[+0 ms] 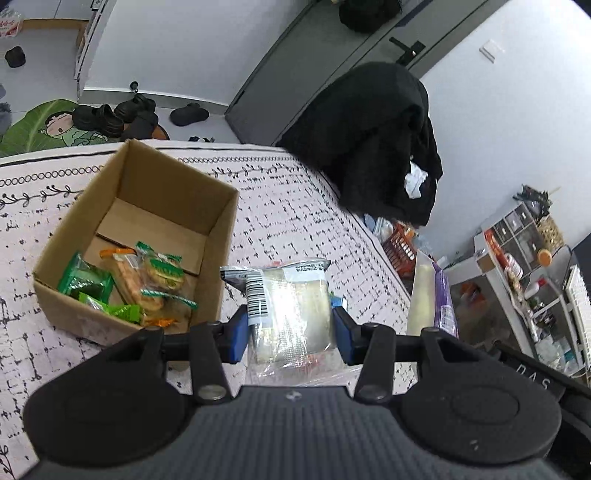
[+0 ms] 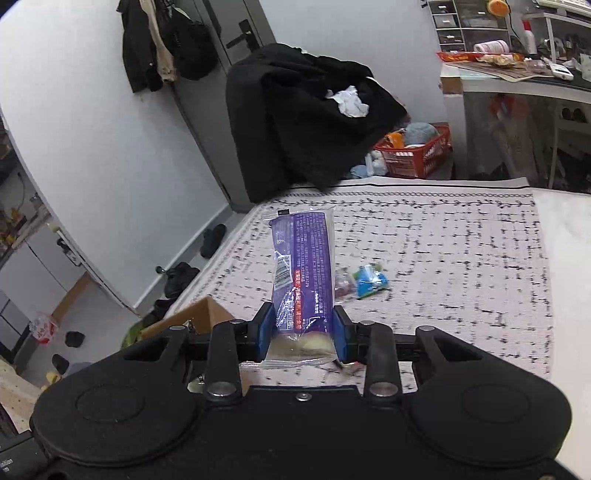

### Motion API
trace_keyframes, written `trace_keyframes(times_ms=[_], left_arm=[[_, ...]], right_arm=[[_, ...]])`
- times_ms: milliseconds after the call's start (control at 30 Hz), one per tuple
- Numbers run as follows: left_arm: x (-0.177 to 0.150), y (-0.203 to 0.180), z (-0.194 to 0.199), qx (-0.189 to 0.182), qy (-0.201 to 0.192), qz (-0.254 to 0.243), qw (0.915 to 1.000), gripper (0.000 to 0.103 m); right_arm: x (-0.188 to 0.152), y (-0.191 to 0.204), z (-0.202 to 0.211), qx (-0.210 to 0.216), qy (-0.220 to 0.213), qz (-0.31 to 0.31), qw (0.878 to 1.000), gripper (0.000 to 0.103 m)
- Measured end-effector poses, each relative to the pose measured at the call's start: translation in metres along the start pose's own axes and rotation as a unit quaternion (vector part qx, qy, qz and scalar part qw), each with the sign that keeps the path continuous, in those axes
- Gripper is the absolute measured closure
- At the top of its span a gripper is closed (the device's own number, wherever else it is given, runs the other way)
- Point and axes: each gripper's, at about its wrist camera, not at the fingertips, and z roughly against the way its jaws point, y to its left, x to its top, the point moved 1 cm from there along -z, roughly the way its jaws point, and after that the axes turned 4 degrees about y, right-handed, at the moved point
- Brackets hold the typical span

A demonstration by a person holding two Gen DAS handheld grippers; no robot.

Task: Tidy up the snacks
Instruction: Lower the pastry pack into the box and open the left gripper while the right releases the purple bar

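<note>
Snack packs gripped: left claw [image 1: 290, 325] clamps clear pack [image 1: 291, 306], right claw [image 2: 303, 332] purple pack [image 2: 303, 266]; clear cardboard box [image 1: 221, 206] rim before release.

I see a patterned cloth [image 2: 443, 236] over the work surface, and beyond its far edge a chair heaped with black clothing [image 2: 295, 122]. Left of that chair stands a grey door [image 2: 236, 33] in a white wall [image 2: 92, 147]; right of it, a cluttered desk [image 2: 517, 85].

Each gripper, left [image 1: 290, 332] and right [image 2: 303, 334], has blue pads on black linkage arms, round black housings, silver pivot screws (ribbed grey centre plate).
</note>
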Motion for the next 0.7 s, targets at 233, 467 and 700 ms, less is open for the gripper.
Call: trace_keyframes(times_ms=[233,467,700], left_arm=[[0.018,0.02,0.014,-0.004,-0.012,0.018,0.9997,0.057],[0.033,0.044,0.023,-0.001,-0.019,0.043,0.9989,0.057],[0.044,0.067,0.027,0.002,-0.02,0.065,0.9977,0.057]], right_arm=[[-0.004,0.032,0.0,0.016,-0.004,0.009,1.0,0.071],[-0.008,0.06,-0.003,0.027,-0.005,0.022,0.999,0.071],[-0.015,0.085,-0.016,0.026,0.002,0.032,0.999,0.071]])
